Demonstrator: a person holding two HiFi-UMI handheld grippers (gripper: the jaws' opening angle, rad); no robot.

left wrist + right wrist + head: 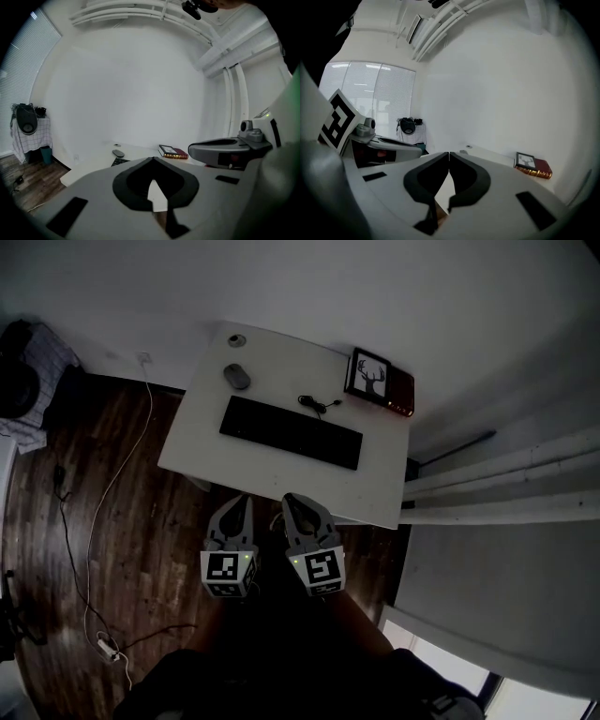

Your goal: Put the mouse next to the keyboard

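i'm at the approach step and nothing is picked up yet. the mouse (236,376) lies on the white table (272,476), beyond the far left corner of the keyboard (291,431), near it but not touching and not alongside it. a book (380,382) with a deer picture sits at the far right corner, with a loop of cable (319,404) between it and the keyboard.

both grippers hang side by side at the near edge of the table, over the dark wood floor (112,521), well apart from the mouse. the left gripper (240,502) has its fingers closed tip to tip with nothing between them. the right gripper (292,500) is the same, fingers shut and empty.

the left gripper looks the handier one to me, since the mouse is on its side. the next move calls for carrying it forward across the keyboard's left end, opening the fingers before it gets there, then lowering them astride the mouse. the mouse is low and rounded, so i judge the fingers must come down nearly to the table top to get hold. the keyboard's edge is what i'd keep clear of on the way.
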